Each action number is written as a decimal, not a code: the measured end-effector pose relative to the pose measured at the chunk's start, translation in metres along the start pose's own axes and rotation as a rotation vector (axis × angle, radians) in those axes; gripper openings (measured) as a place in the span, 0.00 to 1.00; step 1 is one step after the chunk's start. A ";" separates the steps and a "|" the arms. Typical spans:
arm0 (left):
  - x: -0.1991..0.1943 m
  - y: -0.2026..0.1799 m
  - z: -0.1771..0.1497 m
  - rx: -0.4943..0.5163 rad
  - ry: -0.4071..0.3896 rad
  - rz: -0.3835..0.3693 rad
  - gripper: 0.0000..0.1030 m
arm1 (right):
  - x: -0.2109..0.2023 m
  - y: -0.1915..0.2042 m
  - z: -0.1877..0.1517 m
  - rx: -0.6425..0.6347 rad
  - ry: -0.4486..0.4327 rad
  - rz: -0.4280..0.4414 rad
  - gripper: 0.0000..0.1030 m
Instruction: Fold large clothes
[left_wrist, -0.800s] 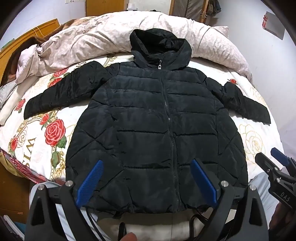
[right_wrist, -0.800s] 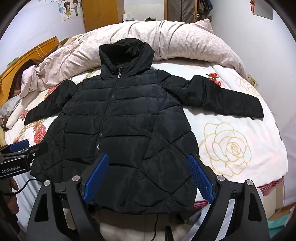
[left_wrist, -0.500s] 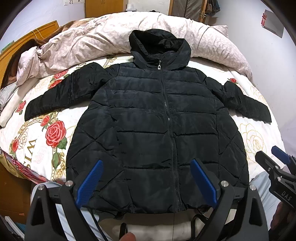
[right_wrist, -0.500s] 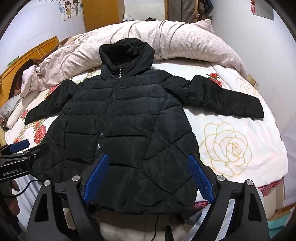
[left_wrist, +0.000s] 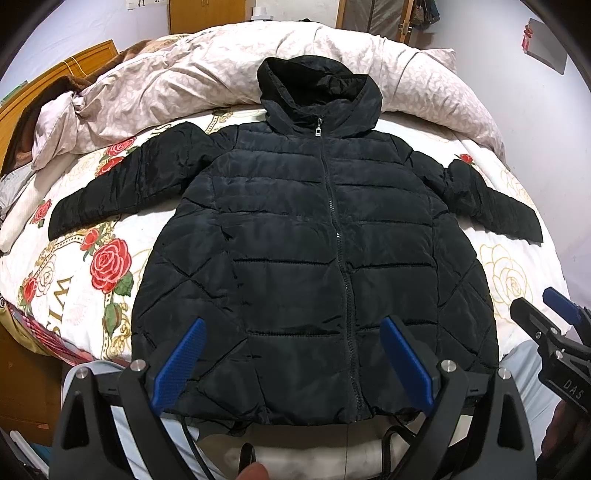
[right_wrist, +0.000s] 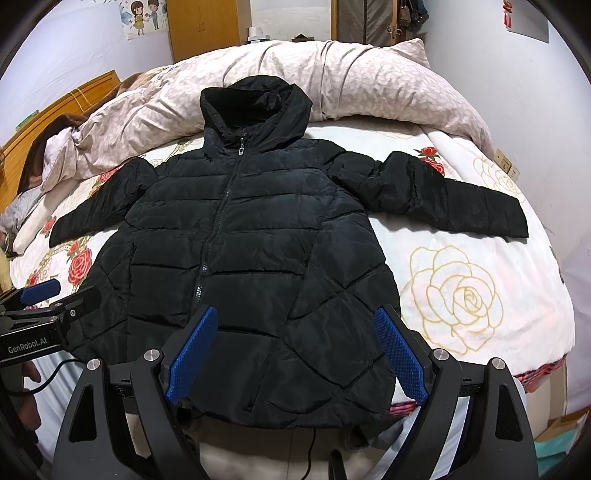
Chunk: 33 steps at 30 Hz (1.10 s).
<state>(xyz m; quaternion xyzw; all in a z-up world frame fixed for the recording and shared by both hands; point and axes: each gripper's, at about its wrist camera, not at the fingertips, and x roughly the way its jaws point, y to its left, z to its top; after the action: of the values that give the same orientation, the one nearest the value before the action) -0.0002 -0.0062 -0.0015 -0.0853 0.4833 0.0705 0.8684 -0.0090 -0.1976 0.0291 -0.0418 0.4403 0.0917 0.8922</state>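
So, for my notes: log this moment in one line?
black quilted hooded jacket: flat, zipped, unfolded | left claw: open, empty | right claw: open, empty

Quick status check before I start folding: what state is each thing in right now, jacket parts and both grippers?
Black jacket: spread flat on the bed, front up, unfolded.
Zipper: closed to the collar.
Hood: lying up against the duvet.
Sleeves: both stretched out sideways.
Left gripper: open, holding nothing.
Right gripper: open, holding nothing.
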 end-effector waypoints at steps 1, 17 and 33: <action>0.000 0.000 0.000 -0.001 0.001 -0.001 0.94 | 0.001 0.000 0.000 0.000 0.000 -0.001 0.84; 0.004 0.004 -0.001 -0.003 0.007 -0.007 0.94 | 0.000 0.001 0.000 -0.001 0.004 0.000 0.84; 0.005 0.004 -0.002 -0.004 0.009 -0.008 0.94 | 0.001 0.001 0.000 -0.002 0.005 -0.001 0.84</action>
<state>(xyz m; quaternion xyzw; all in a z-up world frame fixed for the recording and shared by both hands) 0.0000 -0.0022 -0.0069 -0.0892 0.4865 0.0678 0.8665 -0.0089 -0.1961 0.0285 -0.0433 0.4426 0.0918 0.8910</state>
